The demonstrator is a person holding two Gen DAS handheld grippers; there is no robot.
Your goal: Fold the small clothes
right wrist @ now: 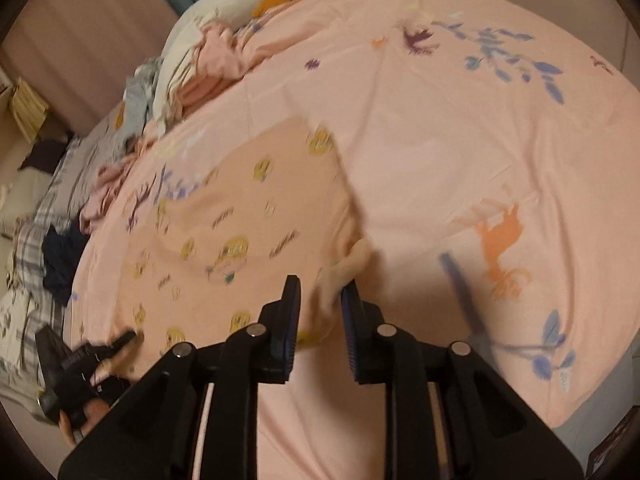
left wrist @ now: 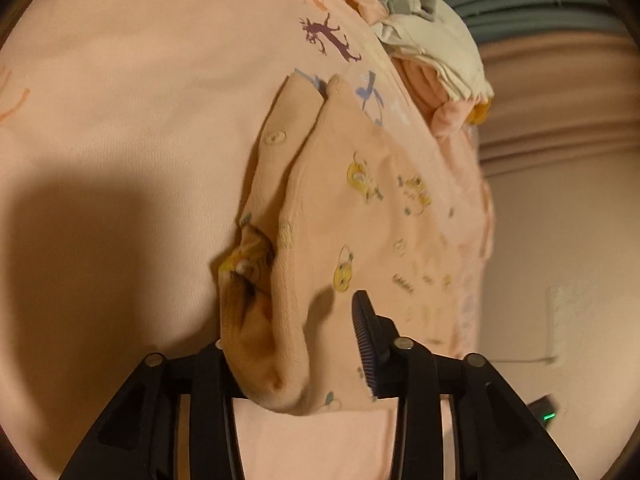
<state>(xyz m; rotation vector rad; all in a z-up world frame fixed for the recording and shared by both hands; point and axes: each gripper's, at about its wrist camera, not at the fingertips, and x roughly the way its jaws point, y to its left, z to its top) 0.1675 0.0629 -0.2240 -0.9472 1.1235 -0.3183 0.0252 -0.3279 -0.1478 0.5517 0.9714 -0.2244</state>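
Observation:
A small peach baby garment with yellow cartoon prints lies on the pink bedsheet. My left gripper is open, and a bunched fold of the garment drapes between its jaws, hiding the left finger; the ribbed right finger shows. In the right wrist view the garment is spread flat. My right gripper is slightly open around the garment's right corner, which sits between the jaws. The left gripper also shows at the garment's lower left edge.
A pile of unfolded clothes in cream, pink, grey and mustard lies at the far side of the bed. A plaid blanket and dark cloth lie at the left. The sheet's edge drops off at the lower right.

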